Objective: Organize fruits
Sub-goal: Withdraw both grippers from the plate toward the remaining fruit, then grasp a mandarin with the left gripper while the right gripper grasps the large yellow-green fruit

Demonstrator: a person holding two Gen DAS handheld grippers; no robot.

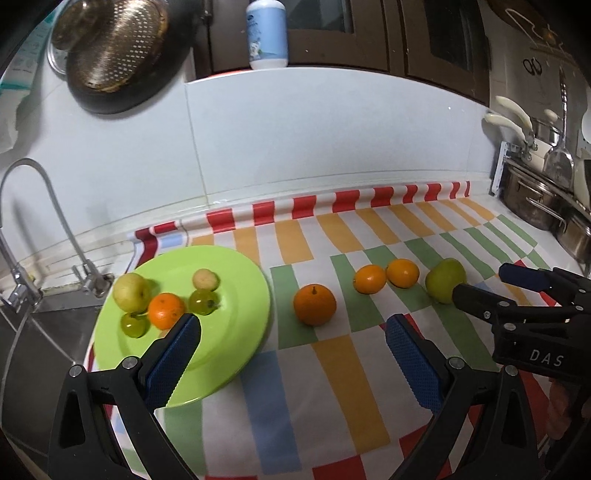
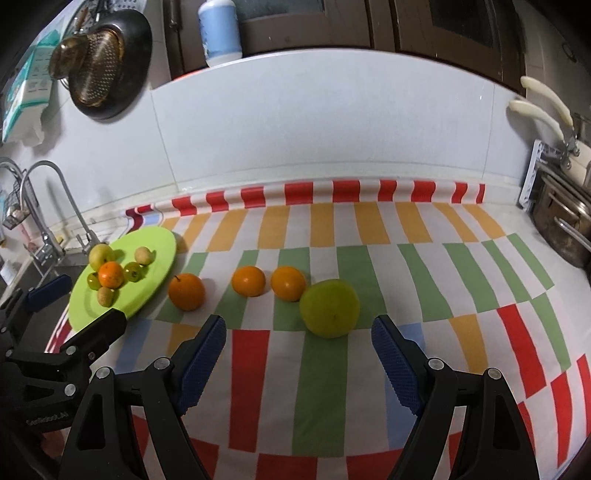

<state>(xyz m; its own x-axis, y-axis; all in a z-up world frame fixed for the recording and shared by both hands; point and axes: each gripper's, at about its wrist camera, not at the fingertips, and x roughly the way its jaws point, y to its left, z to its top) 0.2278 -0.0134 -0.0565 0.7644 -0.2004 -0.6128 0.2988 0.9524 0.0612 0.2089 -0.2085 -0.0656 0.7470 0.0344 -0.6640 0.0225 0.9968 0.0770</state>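
Right tool (image 2: 299,332) open, empty, green apple (image 2: 329,308) just ahead between tips. Left tool (image 1: 291,332) open, empty. Risk: round apple rolls into nearby orange (image 2: 288,282) if one pad nudges first.

A striped cloth (image 2: 321,369) in red, orange, green and blue blocks covers the kitchen counter, its red-barred far edge curling up against the white tiled wall (image 2: 314,122). At ten o'clock, a perforated metal colander (image 1: 110,48) sits inside a dark pan (image 1: 147,88) hanging on the wall. At twelve o'clock, a pale blue bottle (image 1: 266,33) stands on the ledge before dark wooden cabinets (image 1: 369,33). At nine o'clock, a curved chrome tap (image 1: 37,221) rises beside the steel sink (image 1: 40,332). At three o'clock, steel pots (image 1: 535,199) crowd the counter's end, cream-coloured handles (image 1: 513,114) jutting above them, beside a hanging metal spatula (image 1: 559,162).
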